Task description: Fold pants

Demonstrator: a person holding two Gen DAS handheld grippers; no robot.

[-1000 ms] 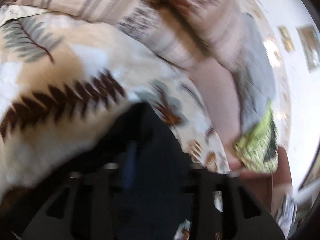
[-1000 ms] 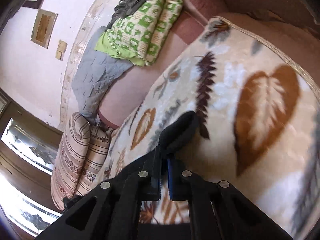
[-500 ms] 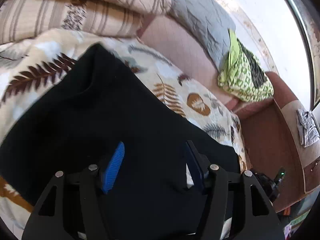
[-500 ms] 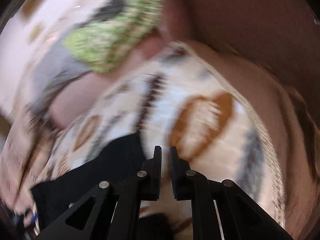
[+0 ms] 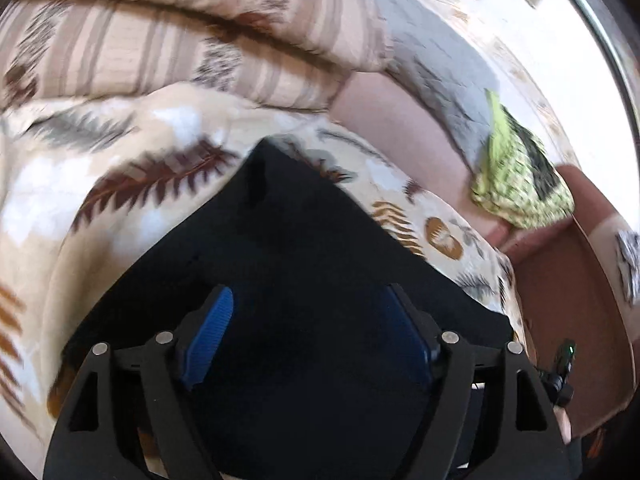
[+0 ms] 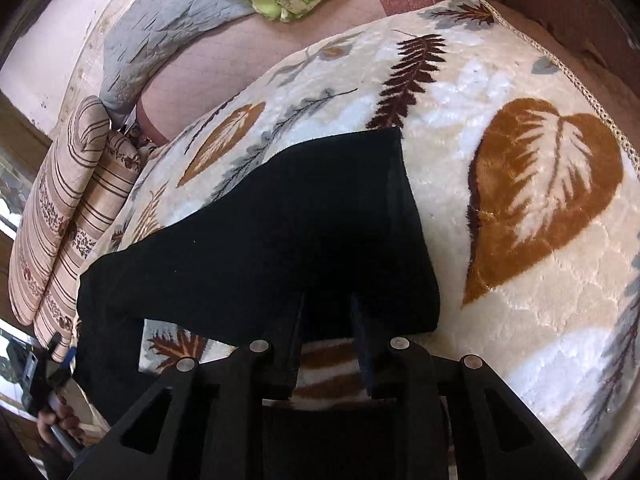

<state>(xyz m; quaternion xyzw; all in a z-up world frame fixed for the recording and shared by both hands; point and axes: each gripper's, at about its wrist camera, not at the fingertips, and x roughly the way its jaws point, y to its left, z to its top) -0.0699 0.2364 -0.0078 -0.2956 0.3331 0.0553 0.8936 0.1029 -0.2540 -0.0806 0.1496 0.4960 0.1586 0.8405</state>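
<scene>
The black pants [image 5: 312, 256] lie flat on a cream leaf-patterned blanket [image 5: 120, 152], one corner pointing toward the pillows. My left gripper [image 5: 308, 300] is open above the pants, its blue pads wide apart and holding nothing. In the right wrist view the pants [image 6: 272, 224] lie folded across the blanket [image 6: 540, 184], their near edge just beyond my fingers. My right gripper [image 6: 326, 304] is open a little, empty, hovering over that edge. The left gripper and the hand holding it show at the far lower left [image 6: 52, 392].
Striped pillows [image 5: 168, 40] lie beyond the blanket. A grey quilt [image 5: 432, 60] and a green patterned cloth [image 5: 520, 184] rest on the pink sofa back [image 6: 224, 64]. The brown sofa arm [image 5: 568, 292] stands to the right.
Both grippers let go of the pants and opened. The pants now lie spread on the blanket. The left gripper opened wider and drew back; the right one pulled back to the near edge.
</scene>
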